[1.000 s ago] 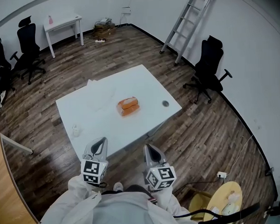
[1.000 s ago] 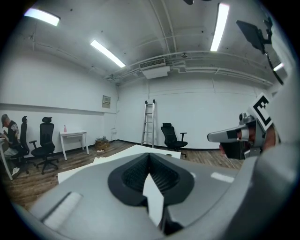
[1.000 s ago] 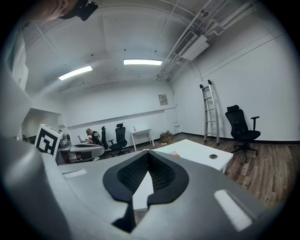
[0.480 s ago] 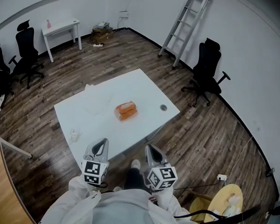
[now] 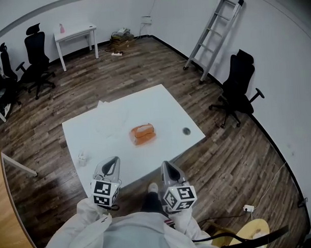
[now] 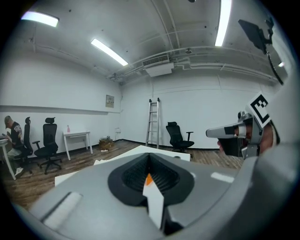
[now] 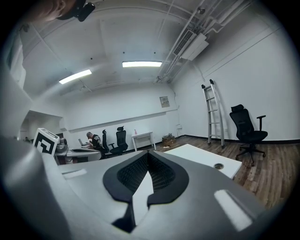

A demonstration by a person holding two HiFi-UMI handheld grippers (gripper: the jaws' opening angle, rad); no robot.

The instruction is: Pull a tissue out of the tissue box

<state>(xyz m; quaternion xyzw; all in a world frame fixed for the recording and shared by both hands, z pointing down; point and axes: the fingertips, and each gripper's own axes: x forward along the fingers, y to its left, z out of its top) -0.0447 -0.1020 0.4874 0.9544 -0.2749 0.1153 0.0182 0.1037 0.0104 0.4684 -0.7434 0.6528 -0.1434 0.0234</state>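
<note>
The left gripper (image 5: 112,162) and the right gripper (image 5: 167,165) are held side by side ahead of the person's white sleeves (image 5: 77,230), each with its marker cube facing up. In the head view both tips line up with the near edge of the counter (image 5: 109,122). Left gripper view: the fingers are clenched, the black pads meet at the tip, and nothing is gripped between them. A sliver of orange shows through the slot behind the pads; this is the far-off tissue box, not a held item. Right gripper view: the fingers are likewise clenched together and carry nothing. The tissue box (image 5: 142,134), orange with a pale strip along its top, lies flat near the middle of the white counter, well apart from both grippers and roughly between their lines of aim. A small white object (image 5: 82,159) sits near the counter's left edge; what it is cannot be told. A round grommet (image 5: 186,130) is set near the right corner. The counter stands on a dark wood floor (image 5: 143,70). A ladder (image 5: 216,32) leans on the far wall, with a black chair (image 5: 241,87) to its right. A small white desk (image 5: 76,33) stands at the back, and two more black chairs (image 5: 36,56) stand at the left.
</note>
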